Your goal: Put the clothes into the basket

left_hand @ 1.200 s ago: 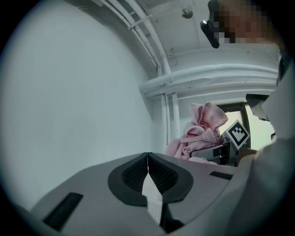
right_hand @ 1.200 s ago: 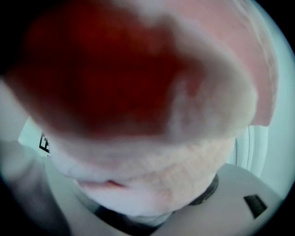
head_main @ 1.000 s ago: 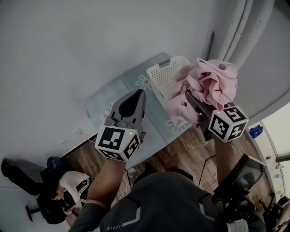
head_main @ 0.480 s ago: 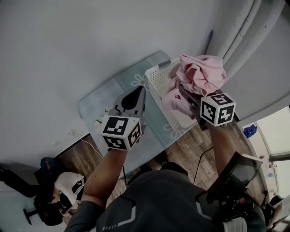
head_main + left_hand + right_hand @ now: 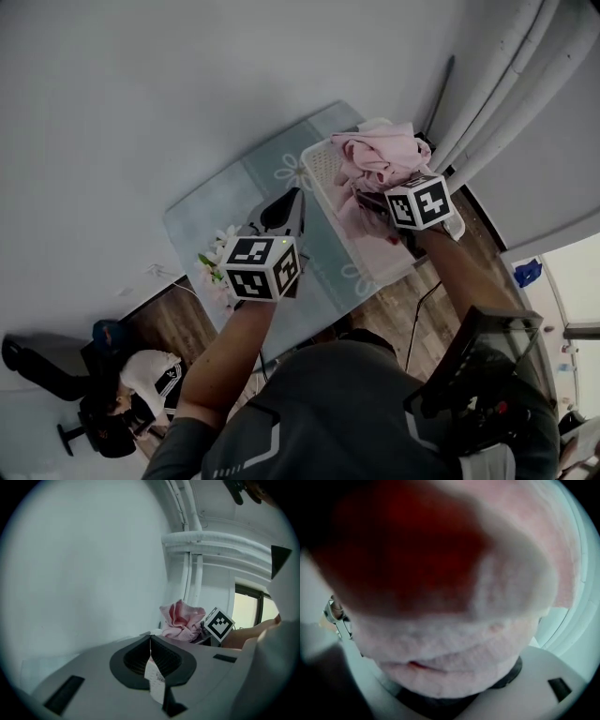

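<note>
The basket (image 5: 321, 161) stands on the right end of the tabletop (image 5: 234, 192), along its right edge. The garment (image 5: 375, 150) is bunched over the basket, in the right gripper (image 5: 375, 195) (its lower folds seem to reach inside). The left gripper (image 5: 286, 211) is left of the basket, above the tabletop's middle. Flowers (image 5: 214, 264) lie at the near edge, just beside it.

The head view is looking dim and grey, with flat light lying evenly on the wall (image 5: 187, 94) and the window (image 5: 574, 281) glowing pale at the right edge. The left gripper view is showing brighter, its window (image 5: 246, 613) washing out. Its corners are going black and the pipes (image 5: 220, 541) are bowing under wide-angle distortion. In the right gripper view the cloth (image 5: 459, 639) is sitting too near the lens and blurring, its upper part sinking into dark red shadow.
</note>
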{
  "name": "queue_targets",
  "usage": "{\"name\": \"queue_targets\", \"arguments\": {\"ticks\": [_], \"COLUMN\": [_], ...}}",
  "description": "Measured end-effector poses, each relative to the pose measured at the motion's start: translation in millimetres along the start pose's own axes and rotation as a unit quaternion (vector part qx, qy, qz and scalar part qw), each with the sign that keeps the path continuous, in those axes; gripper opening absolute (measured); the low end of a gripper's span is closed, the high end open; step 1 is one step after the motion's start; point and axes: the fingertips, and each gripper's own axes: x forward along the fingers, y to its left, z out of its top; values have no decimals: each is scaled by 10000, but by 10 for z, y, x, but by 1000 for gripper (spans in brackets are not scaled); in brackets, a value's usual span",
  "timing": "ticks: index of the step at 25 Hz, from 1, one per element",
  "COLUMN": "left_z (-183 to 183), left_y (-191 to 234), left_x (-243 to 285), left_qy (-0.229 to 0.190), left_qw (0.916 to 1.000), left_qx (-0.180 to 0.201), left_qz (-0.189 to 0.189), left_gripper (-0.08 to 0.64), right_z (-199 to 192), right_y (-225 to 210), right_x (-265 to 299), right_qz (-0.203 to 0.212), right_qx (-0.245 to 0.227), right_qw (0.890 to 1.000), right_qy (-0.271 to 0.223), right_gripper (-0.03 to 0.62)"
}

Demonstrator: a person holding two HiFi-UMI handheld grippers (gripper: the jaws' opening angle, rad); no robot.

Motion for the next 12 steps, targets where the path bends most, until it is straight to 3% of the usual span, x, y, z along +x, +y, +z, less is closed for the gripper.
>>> {"name": "queue_targets", "arguments": {"ticks": [6,12], "left_z": [-276,-461], "left_y": [157,265], "left_x": [204,334], "left_qy": [262,474], "left_qw": [9995,9980], "left_qx": [-145,-367], "left_qz": [98,203], "left_gripper": [11,11], "right_z": [-354,-791], "right_y": [-167,-246], "right_x": [473,791], "right_qz": [20,205], "right_qx": [-291,-437], "right_qw": [9951,9805], "right_qy": [947,1906], "right_gripper": [365,365]}}
